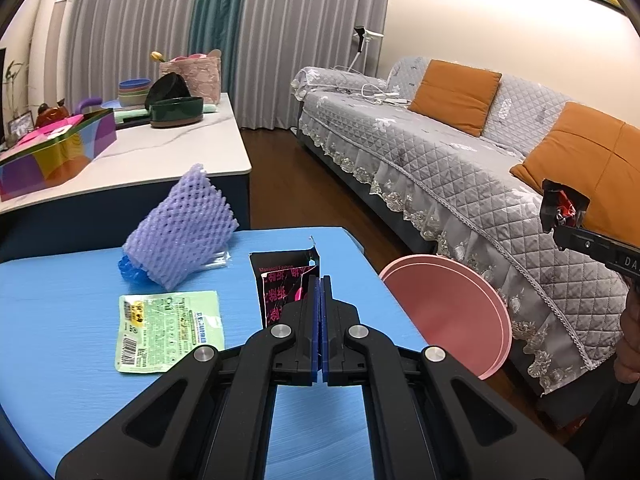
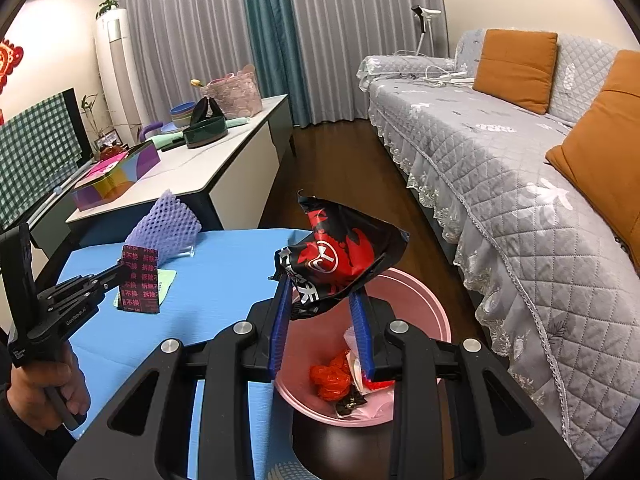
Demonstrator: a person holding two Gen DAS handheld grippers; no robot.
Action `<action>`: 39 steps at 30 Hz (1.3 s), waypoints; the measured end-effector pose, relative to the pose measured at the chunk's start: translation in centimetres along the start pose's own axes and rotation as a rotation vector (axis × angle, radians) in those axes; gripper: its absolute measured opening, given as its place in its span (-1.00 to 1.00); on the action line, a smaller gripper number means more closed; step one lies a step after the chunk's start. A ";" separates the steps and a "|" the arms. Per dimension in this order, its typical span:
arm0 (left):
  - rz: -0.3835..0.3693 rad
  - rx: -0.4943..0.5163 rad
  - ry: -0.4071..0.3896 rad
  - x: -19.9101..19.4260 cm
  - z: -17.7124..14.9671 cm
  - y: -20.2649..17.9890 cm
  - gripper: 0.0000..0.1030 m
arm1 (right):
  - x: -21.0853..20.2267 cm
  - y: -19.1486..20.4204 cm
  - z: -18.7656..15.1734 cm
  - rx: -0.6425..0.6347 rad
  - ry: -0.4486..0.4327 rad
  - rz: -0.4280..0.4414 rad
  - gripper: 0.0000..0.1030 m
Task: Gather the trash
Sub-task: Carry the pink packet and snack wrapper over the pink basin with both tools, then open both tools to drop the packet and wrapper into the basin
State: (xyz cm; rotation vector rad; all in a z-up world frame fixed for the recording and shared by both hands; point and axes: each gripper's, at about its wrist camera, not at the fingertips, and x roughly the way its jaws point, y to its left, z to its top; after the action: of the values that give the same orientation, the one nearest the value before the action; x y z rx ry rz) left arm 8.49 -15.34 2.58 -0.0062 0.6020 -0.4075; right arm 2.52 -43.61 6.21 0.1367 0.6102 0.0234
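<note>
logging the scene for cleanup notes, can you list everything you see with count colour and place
snack bag: 1, black and red, pinched in the right tool above the bin
waste bin: 1, pink, on the floor beside the blue table, trash inside
wrapper: 1, black with pink print, pinched upright in the left tool
food packet: 1, green, flat on the blue table
foam fruit net: 1, lilac, far side of the table
sofa: 1, grey quilted cover, right side
cushions: 2, orange, on the sofa
left tool: 1, black, blue pads
right tool: 1, black, blue pads

A home living room: quilted sofa [image 2: 500, 168], floor-length curtains [image 2: 224, 28].
</note>
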 end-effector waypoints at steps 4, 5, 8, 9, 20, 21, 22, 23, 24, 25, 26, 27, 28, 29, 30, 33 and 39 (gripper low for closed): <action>-0.005 0.003 0.005 0.3 -0.1 -0.3 -0.99 | 0.0 -0.1 0.0 0.000 -0.001 -0.001 -0.42; -0.005 0.003 0.006 0.3 -0.1 -0.3 -0.99 | 0.0 -0.1 0.0 0.000 -0.001 -0.001 -0.42; -0.006 0.004 0.009 0.5 -0.2 -0.4 -0.99 | 0.0 -0.1 0.0 -0.002 0.000 -0.001 -0.42; -0.006 0.004 0.008 0.4 -0.2 -0.4 -0.99 | 0.0 -0.1 0.0 -0.002 0.000 -0.001 -0.42; -0.022 0.023 0.022 1.3 0.0 -1.6 -0.99 | 0.1 -0.8 0.4 0.015 -0.006 -0.017 -0.42; -0.028 0.027 0.023 1.5 0.1 -2.0 -0.99 | 0.2 -1.0 0.4 0.017 -0.007 -0.020 -0.42; -0.033 0.031 0.024 1.5 0.2 -2.3 -0.99 | 0.2 -1.1 0.5 0.020 -0.007 -0.022 -0.42; -0.043 0.037 0.021 1.6 0.4 -2.7 -0.99 | 0.3 -1.2 0.5 0.023 -0.006 -0.025 -0.42; -0.049 0.042 0.019 1.7 0.6 -3.0 -0.99 | 0.4 -1.4 0.5 0.025 -0.004 -0.028 -0.42; -0.058 0.048 0.018 1.8 0.8 -3.4 -0.99 | 0.5 -1.5 0.5 0.024 -0.002 -0.032 -0.42; -0.065 0.050 0.018 2.0 0.9 -3.6 -0.99 | 0.6 -1.7 0.5 0.024 0.000 -0.034 -0.42; -0.081 0.052 0.017 2.2 1.1 -4.1 -0.99 | 0.8 -1.8 0.4 0.023 0.004 -0.038 -0.42; -0.091 0.052 0.017 2.5 1.2 -4.4 -0.99 | 1.0 -1.9 0.4 0.022 0.008 -0.042 -0.42; -0.104 0.054 0.018 2.8 1.4 -4.9 -0.99 | 1.1 -2.0 0.4 0.023 0.010 -0.045 -0.42; -0.112 0.056 0.019 3.1 1.5 -5.3 -0.99 | 1.4 -2.2 0.5 0.026 0.016 -0.049 -0.42; -0.143 0.067 0.025 4.2 1.9 -6.9 -0.99 | 1.9 -2.6 0.5 0.035 0.026 -0.058 -0.42; -0.177 0.113 0.042 6.6 2.5 -9.8 -0.99 | 3.3 -3.6 0.5 0.044 0.047 -0.082 -0.42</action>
State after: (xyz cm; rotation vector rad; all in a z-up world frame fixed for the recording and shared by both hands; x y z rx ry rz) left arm 11.16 -27.15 2.23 0.0574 0.6218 -0.6136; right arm 5.49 -47.03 4.28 0.1537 0.6628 -0.0658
